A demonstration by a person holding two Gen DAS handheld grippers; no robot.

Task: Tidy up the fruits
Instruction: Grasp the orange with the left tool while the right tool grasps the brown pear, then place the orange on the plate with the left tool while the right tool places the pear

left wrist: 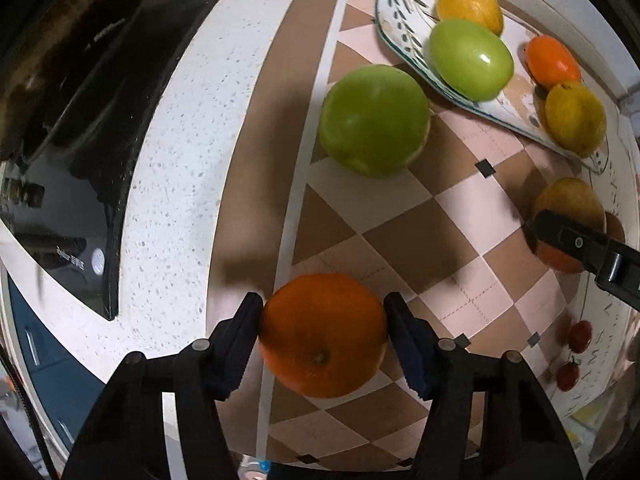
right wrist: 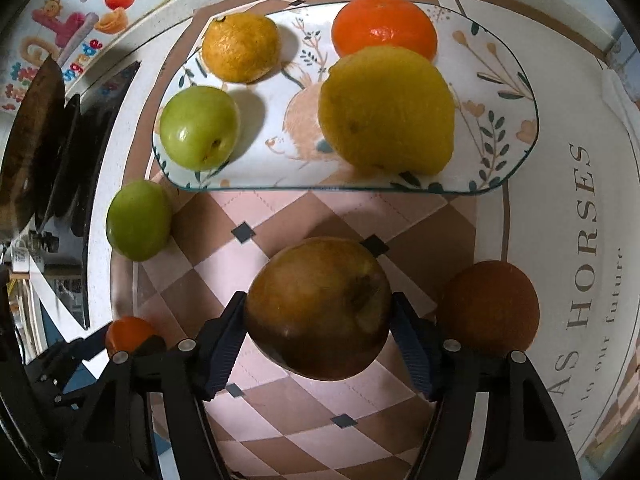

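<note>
Holding one fruit in each hand, you are set up to carry both to the plate. Your left hand-held gripper is clamped on an orange, one pad on each flank at its widest part, which is why the round fruit sits steady between the fingers instead of rolling out. Your right hand-held gripper is closed the same way around a brownish, bruised-looking apple, gripped across its middle over the checked cloth on the table.

The plate lies at the far side of the cloth and already carries four fruits: a green apple at its near left, a small yellow citrus behind it, a large lemon near the centre and a bright orange fruit at the back. They seem spread out so none leans on another, though the lemon overlaps the orange one from this angle and I cannot tell if they touch.

Loose on the cloth are a second green apple just off the plate's left corner and a dark orange beside your right gripper. My judgement is that the open patch at the plate's right end is the easiest spot for the apple you hold; coming in low from the near edge should keep you clear of the lemon
</note>
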